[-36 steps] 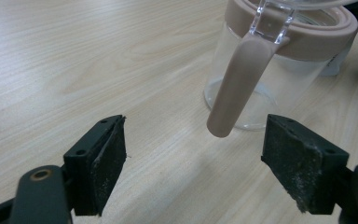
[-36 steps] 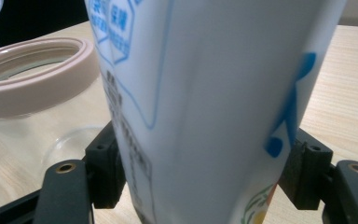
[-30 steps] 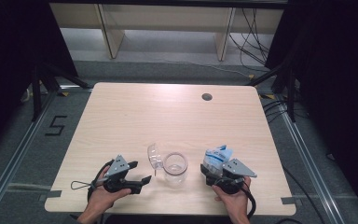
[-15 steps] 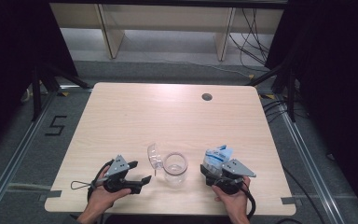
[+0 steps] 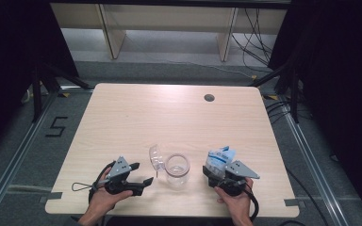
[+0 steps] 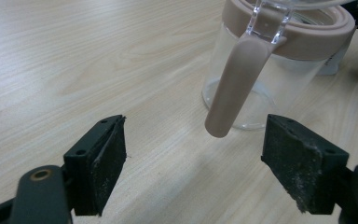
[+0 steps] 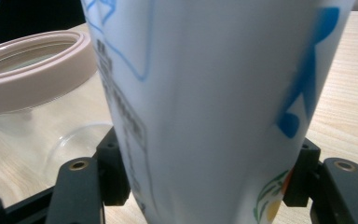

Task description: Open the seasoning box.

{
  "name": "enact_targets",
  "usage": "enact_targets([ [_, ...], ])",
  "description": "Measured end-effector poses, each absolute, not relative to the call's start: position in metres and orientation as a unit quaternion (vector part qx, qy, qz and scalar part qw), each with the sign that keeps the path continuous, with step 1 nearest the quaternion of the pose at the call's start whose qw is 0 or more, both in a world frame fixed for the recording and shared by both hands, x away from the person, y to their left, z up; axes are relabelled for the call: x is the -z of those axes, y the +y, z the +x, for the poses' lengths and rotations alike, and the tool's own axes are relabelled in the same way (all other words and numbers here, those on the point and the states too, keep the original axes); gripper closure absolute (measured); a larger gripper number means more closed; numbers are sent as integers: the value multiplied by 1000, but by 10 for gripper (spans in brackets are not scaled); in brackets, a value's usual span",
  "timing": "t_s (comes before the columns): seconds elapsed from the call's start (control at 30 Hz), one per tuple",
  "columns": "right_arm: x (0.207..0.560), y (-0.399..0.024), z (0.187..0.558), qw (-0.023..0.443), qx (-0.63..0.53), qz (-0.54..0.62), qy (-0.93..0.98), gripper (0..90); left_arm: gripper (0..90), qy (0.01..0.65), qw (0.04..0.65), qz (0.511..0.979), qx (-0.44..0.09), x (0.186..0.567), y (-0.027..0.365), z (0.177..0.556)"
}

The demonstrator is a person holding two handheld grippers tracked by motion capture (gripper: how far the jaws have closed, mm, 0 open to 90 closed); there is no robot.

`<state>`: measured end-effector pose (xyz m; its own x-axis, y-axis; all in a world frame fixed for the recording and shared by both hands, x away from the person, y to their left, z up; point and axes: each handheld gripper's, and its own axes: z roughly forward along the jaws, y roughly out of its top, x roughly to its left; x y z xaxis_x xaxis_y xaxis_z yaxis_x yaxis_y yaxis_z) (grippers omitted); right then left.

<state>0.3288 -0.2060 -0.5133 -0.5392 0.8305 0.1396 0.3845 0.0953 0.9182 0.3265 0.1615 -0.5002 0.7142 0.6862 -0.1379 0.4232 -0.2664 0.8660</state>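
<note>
A pale wooden counter [image 5: 169,117] seen from above, with a person's two hands coming in from the near edge, each holding a black two-jaw claw.

Near the middle of the near edge stands a clear glass jar [image 5: 177,168] with a beige rim, upright and open. Its clear hinged lid [image 5: 155,157] is tipped up on the jar's left side. In the left gripper view a beige latch strap [image 6: 235,86] hangs down from the rim, slanting toward the counter.

The left claw [image 5: 147,181] lies low on the counter just left of the jar, pointing right at it. Its jaws are spread wide with nothing between them; the jar and strap sit a little beyond the jaw tips, not touching them.

The right claw [image 5: 215,172] is just right of the jar and pinches a white packet with blue print [image 5: 220,157], which stands upright between the jaws. In the right gripper view the packet [image 7: 214,107] bulges between the two pads, which press on its lower sides; the jaws have just been closing on it. The jar's beige rim shows close behind, to the packet's left.

A small dark round hole [image 5: 209,98] sits in the counter near the far edge, right of centre.
</note>
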Motion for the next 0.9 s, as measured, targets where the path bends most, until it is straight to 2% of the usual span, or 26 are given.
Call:
enact_targets([
  [0.13,516,-208,331,230,-519,418,709,365,212,353,492,785,-134,500,162,327],
  [0.2,517,-207,330,217,-523,426,706,366,212,352,494,784,-134,501,162,327],
  [0.4,516,-208,330,226,-512,418,716,369,212,352,494,784,-134,501,162,327],
  [0.77,515,-208,331,208,-516,428,712,419,213,354,494,783,-133,500,161,326],
  [0.9,513,-207,331,219,-508,425,716,429,213,353,493,784,-133,501,161,326],
])
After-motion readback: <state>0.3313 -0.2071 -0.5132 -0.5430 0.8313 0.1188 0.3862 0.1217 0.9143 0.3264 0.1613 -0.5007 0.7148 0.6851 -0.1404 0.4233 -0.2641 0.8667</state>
